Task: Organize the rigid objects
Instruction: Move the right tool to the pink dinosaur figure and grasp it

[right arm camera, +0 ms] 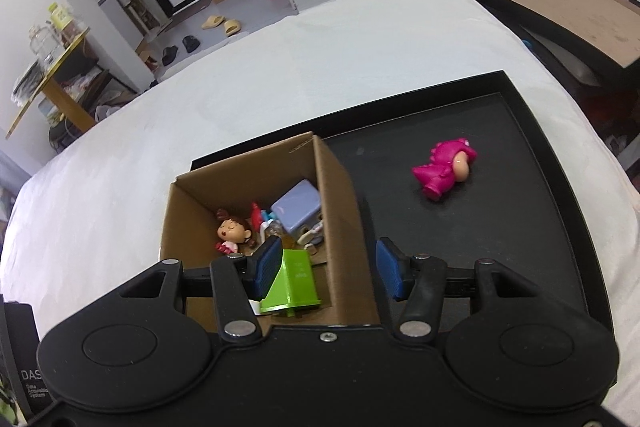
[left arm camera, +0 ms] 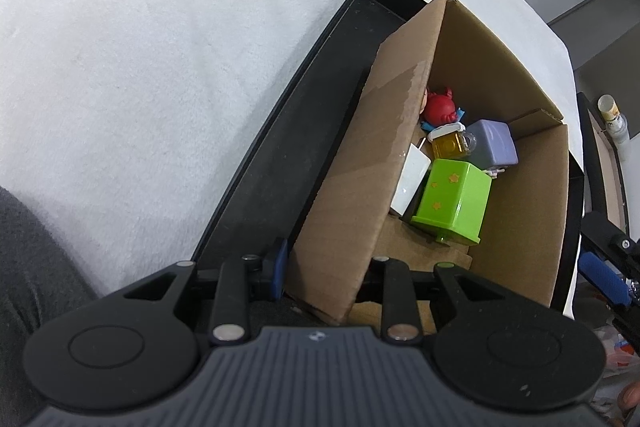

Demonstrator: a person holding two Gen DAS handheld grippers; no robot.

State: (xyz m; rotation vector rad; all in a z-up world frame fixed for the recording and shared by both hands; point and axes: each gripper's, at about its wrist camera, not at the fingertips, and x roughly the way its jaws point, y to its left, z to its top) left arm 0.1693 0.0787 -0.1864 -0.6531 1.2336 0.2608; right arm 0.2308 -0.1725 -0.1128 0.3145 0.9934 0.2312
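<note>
1. Work surface. I see a black rectangular tray (right arm camera: 532,131) lying on a white cloth-covered surface (right arm camera: 280,67). An open brown cardboard box (right arm camera: 340,195) stands on the left part of the tray as the right wrist view shows it.

2. Box contents. Inside the box I see a bright green plastic block with yellow star marks (left arm camera: 454,197), a lavender rounded plastic cube (left arm camera: 494,143), a small amber toy mug with a white rim (left arm camera: 450,143), a red figurine (left arm camera: 438,105) and a white flat-sided piece (left arm camera: 412,175) leaning against the green block. The right wrist view adds a small doll figure with dark hair and closed eyes (right arm camera: 234,231) near the box's left wall.

3. Remaining item. A magenta dinosaur-suited toy figure (right arm camera: 446,171) lies on its side on the bare tray floor, well apart from the box, to its right.

4. Left gripper (left arm camera: 326,267). It sits at the near wall of the box, one blue pad outside that wall. The other finger is hidden behind the cardboard, so I cannot tell whether the wall is pinched.

5. Right gripper (right arm camera: 328,271). Its blue-padded fingers are spread wide, straddling the box's right wall: one pad over the box interior beside the green block, the other over the tray. It holds nothing.
</note>
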